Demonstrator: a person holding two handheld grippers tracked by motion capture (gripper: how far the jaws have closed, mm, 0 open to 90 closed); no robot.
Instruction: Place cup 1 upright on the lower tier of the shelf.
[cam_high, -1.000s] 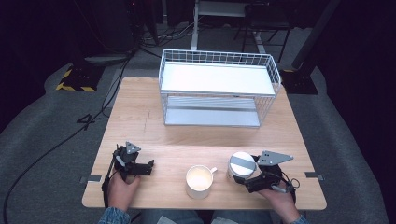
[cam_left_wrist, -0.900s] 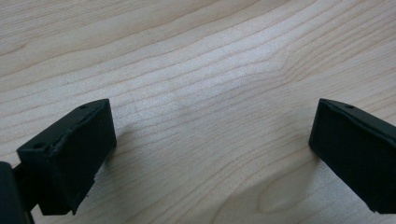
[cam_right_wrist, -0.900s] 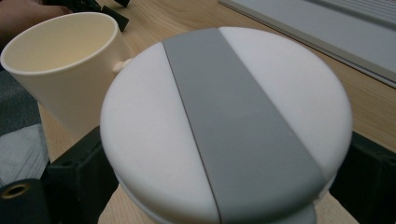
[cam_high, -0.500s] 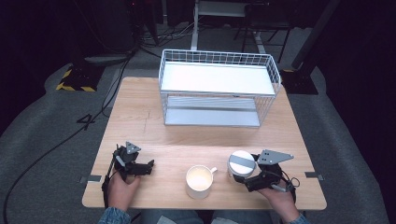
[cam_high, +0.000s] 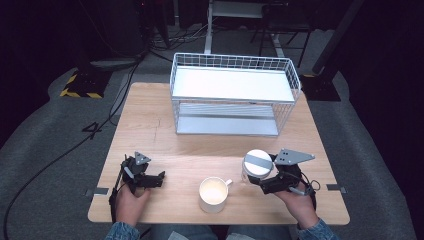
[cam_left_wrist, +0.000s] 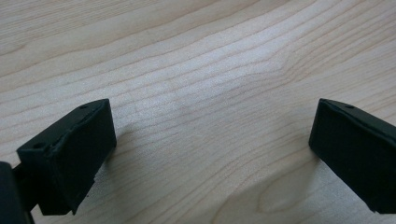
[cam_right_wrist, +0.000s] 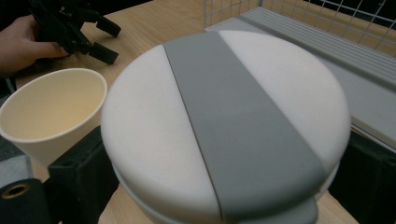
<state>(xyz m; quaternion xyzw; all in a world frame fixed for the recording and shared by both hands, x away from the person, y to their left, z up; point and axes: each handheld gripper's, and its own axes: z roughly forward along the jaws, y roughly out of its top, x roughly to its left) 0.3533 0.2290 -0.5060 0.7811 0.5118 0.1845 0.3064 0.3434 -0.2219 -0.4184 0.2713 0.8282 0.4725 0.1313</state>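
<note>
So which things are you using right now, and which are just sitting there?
In use:
- jar with the white-and-grey lid, clamped between the jaws of the right gripper

Just sitting there:
- cup, empty, beside the jar
- wire rack at the far side of the table
- left gripper, open over bare table

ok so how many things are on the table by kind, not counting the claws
wire rack: 1
cream mug: 1
round container with white lid and grey stripe, between the right claw jaws: 1
total: 3
</note>
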